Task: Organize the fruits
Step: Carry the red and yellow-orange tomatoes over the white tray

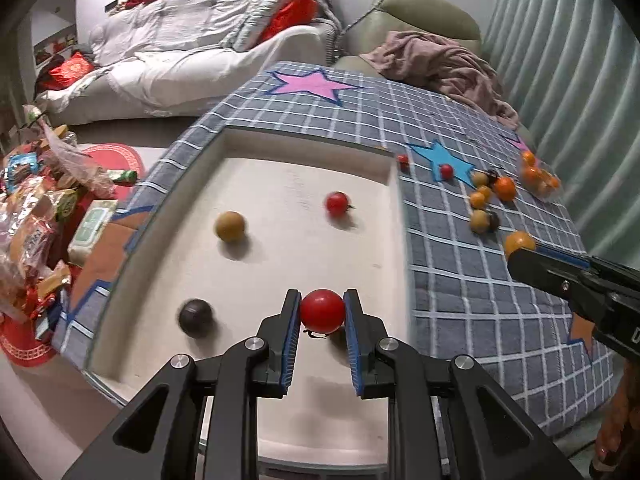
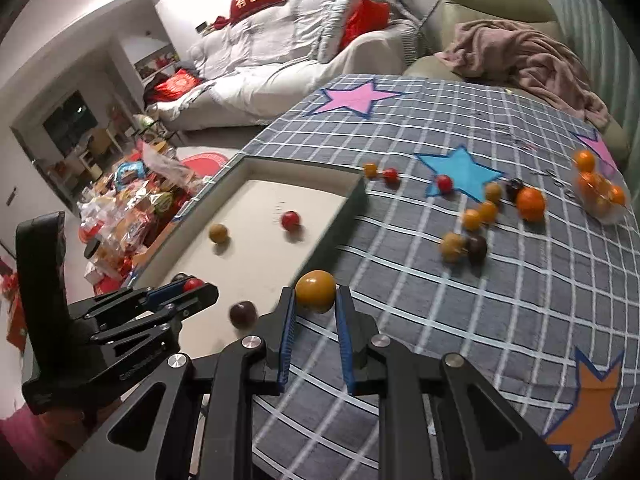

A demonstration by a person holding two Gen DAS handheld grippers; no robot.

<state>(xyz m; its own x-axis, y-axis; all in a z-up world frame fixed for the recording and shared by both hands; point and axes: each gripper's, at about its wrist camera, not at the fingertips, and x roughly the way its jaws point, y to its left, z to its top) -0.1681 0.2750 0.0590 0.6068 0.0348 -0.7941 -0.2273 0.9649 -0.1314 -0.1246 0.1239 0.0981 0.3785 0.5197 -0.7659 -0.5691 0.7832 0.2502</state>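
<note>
My left gripper (image 1: 322, 300) is shut on a red tomato (image 1: 322, 311) and holds it over the near part of the white tray (image 1: 280, 264). In the tray lie a tan fruit (image 1: 230, 226), another red tomato (image 1: 337, 203) and a dark fruit (image 1: 195, 317). My right gripper (image 2: 316, 296) is shut on a yellow-orange fruit (image 2: 315, 291) just above the checked cloth, beside the tray's right wall (image 2: 332, 228). Several loose fruits (image 2: 472, 220) and an orange (image 2: 530, 204) lie on the cloth to the right.
A clear bag of small oranges (image 2: 600, 190) sits at the cloth's far right. Two red tomatoes (image 2: 444, 183) lie near the blue star. Snack packets (image 1: 32, 216) pile up left of the table. A sofa with bedding (image 1: 192, 40) stands behind.
</note>
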